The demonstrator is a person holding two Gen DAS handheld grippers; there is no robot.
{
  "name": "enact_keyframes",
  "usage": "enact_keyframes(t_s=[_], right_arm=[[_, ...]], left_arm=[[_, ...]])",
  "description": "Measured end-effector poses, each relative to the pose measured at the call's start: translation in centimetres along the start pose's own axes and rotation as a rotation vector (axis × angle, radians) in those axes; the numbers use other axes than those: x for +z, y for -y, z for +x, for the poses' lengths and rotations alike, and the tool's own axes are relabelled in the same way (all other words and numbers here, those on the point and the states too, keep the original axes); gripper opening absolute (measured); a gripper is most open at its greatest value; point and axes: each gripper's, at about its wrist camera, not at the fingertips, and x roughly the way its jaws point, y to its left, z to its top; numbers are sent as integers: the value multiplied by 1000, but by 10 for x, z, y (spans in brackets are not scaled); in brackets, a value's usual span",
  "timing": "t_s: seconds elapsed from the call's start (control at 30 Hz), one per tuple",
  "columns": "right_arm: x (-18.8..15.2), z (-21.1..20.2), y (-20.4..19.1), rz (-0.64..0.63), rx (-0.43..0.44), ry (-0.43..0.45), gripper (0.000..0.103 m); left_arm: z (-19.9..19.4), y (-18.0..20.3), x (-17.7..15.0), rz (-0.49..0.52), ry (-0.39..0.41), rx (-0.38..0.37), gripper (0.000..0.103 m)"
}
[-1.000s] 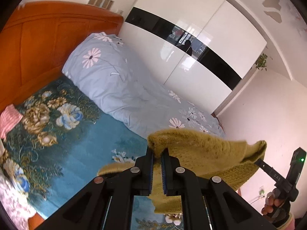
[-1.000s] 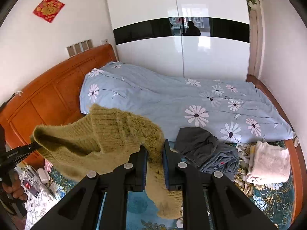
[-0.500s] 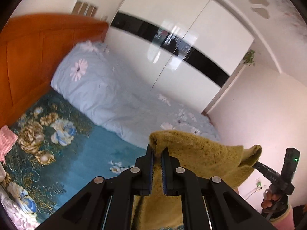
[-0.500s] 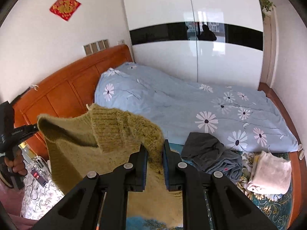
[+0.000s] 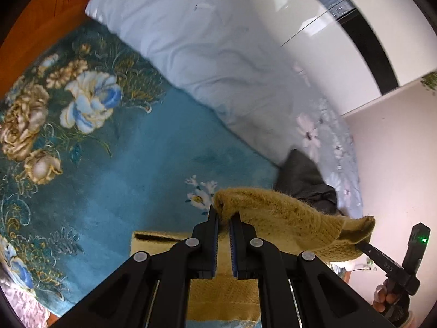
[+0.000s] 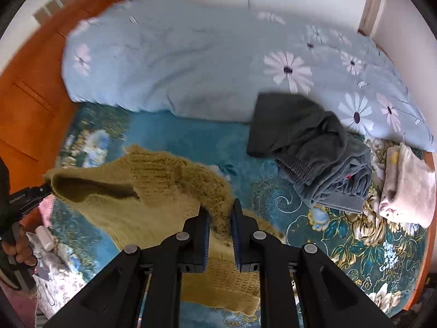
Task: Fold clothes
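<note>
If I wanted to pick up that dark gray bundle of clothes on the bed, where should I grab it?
Probably the ribbed stretchy band on the dark gray clothes, at the edge facing the teal bedspread. It bunches into a thick ridge that jaws could pinch. Come from above on that near side: the light blue duvet lies behind it and the folded pale towel beside it.

One mustard knitted sweater (image 6: 164, 180); two black grippers, left (image 5: 224, 218) and right (image 6: 220, 213); one grey garment heap (image 6: 308, 136); one folded pale towel (image 6: 407, 191); one blue daisy-print duvet (image 6: 174, 60).
</note>
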Motion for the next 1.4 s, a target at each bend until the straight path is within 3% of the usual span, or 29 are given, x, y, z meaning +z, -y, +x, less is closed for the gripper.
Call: enact_keyframes(t_s=[0.27,0.43,0.6,0.7,0.87,1.1,1.27,1.4], right_arm=[[82,50,-15,-24,-93,-37,15],[103,70,-21,-19,-116,-14,15],[55,105,-22,-71,-144,-62,15],[5,121,-15,-57,-136,-111,15],[-81,143,-4,-63,-146,-222,15],[-159,159,12,-43,-182,-318,17],[-186,150,50,77,-190,-321,19],[-204,147,87,273,-113,-320,24]], left_arm=[[52,0,78,-9,-14,24,8],[71,-14,86,-46,-19,3,8],[85,-53,36,-94,-70,8,8],[88,-81,-11,-145,-103,1,8],[99,-114,-82,-205,-184,52,8],[112,-145,-140,-345,-285,110,13],[112,-168,-171,-501,-342,108,13],[116,-170,-189,-559,-374,110,21]])
